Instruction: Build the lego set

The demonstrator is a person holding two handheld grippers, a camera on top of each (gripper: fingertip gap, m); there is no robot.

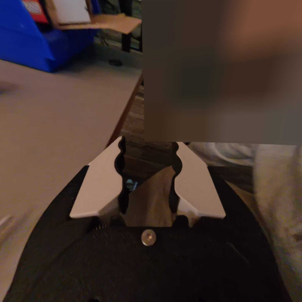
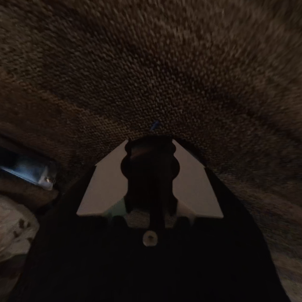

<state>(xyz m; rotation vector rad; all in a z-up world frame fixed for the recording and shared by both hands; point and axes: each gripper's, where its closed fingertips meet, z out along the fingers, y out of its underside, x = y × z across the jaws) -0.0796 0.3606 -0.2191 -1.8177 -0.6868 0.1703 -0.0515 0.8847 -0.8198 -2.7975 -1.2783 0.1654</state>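
Note:
No loose bricks show in either view. My left gripper (image 1: 149, 142) is open and empty; it hangs past the right edge of a pale table (image 1: 57, 122), over dark wood-look floor. A red box (image 1: 35, 9) sits in a blue bin (image 1: 32, 45) at the table's far left. My right gripper (image 2: 150, 140) has its fingers apart, tips close against dark brown woven fabric (image 2: 163, 73). The gap between them is in deep shadow and nothing shows in it. A tiny blue fleck (image 2: 154, 125) lies on the fabric just beyond the tips.
Cardboard pieces (image 1: 104, 22) lean out of the blue bin. A person's light clothing (image 1: 277, 196) fills the right of the left wrist view. In the right wrist view a shiny bluish object (image 2: 27, 170) and a pale patterned cloth (image 2: 14, 228) lie at the left. Across from one pair of fingers to the other is roughly 80 centimeters. From the right gripper's tips to the tiny blue fleck (image 2: 154, 125) is close to 12 centimeters.

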